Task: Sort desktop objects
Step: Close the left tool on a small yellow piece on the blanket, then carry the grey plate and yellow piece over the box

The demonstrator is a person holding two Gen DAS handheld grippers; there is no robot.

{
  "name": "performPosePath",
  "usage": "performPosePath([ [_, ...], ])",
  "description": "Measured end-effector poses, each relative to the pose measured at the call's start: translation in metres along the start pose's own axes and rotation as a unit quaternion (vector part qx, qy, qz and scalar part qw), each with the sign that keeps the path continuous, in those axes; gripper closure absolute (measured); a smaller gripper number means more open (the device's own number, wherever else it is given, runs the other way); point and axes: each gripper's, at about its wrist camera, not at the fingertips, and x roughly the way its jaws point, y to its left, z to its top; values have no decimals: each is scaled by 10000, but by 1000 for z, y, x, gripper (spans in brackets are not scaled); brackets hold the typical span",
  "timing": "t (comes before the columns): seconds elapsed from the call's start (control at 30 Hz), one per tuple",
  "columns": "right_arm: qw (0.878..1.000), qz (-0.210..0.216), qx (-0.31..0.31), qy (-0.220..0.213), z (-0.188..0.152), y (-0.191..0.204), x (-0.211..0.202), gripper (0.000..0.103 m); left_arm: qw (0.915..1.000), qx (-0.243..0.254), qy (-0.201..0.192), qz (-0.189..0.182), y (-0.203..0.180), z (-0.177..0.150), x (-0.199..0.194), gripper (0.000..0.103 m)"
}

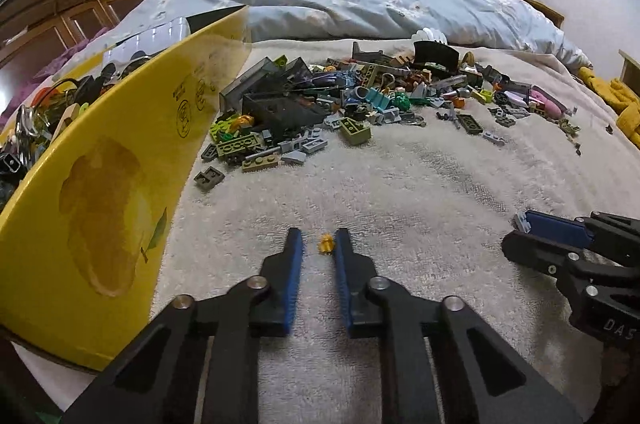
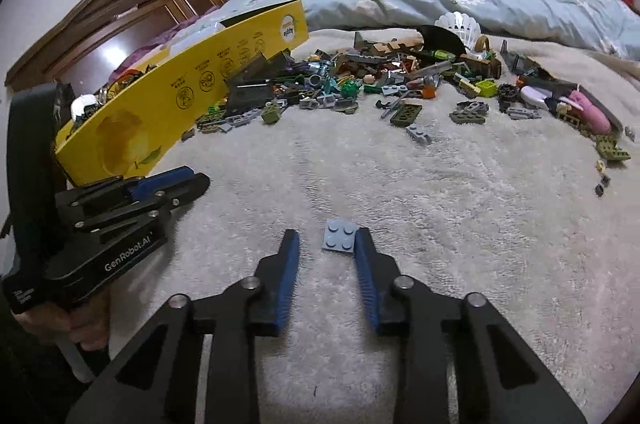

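Two small pieces lie nearest, one in front of each tool, both on the shaggy cream towel [image 1: 400, 192]. The left gripper [image 1: 319, 244] has its ribbed blue pads narrowly parted around a tiny amber stud [image 1: 326, 243]; the stud sits beside the right-hand pad with a clear gap to the other, so nothing is pinched. The right gripper [image 2: 327, 244] stands a little wider, and a flat grey-blue two-by-two plate [image 2: 339, 235] lies between its tips, its edge touching or almost touching the right pad [image 2: 366, 264], the left pad apart from it.

Risks, as I judge them: the stud is rounded, glossy and very small, so closing off-centre could squirt it sideways or press it into the pile, where it would be hard to find. The plate is thin and lies flat; pads closing above its edge may ride over it or tip it up, and the soft loops may snag its corners.

Further left, the yellow cardboard box [image 1: 120, 152], smooth and printed, already holds assorted bits; its tilted wall is close to the left tool, and a careless swing could knock it.

Beyond, the heap of bricks [image 1: 328, 104] spreads loosely: hard, angular plastic in grey, olive, black and teal. Farthest lies a rumpled pale-blue quilt [image 1: 360, 0].
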Motion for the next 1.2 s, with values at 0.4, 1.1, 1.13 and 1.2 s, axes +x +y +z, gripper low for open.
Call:
performPosePath([
  [0.4,9912,-221,-1198,-524,24,40,-40,89,9992,-22,-293,-281,11,-6,-16,96],
  [1.1,9854,-95,-1206,-1194,53,130,-64,89,9857,-519,-1532,-481,45,16,-113,96],
  [1.13,9849,-55,-1190,-1258,58,135,-64,89,9848,-606,-1555,-488,52,18,-117,96],
  [1.2,9840,18,-1182,-1333,65,144,-64,89,9831,-761,-1599,-462,64,22,-121,96],
])
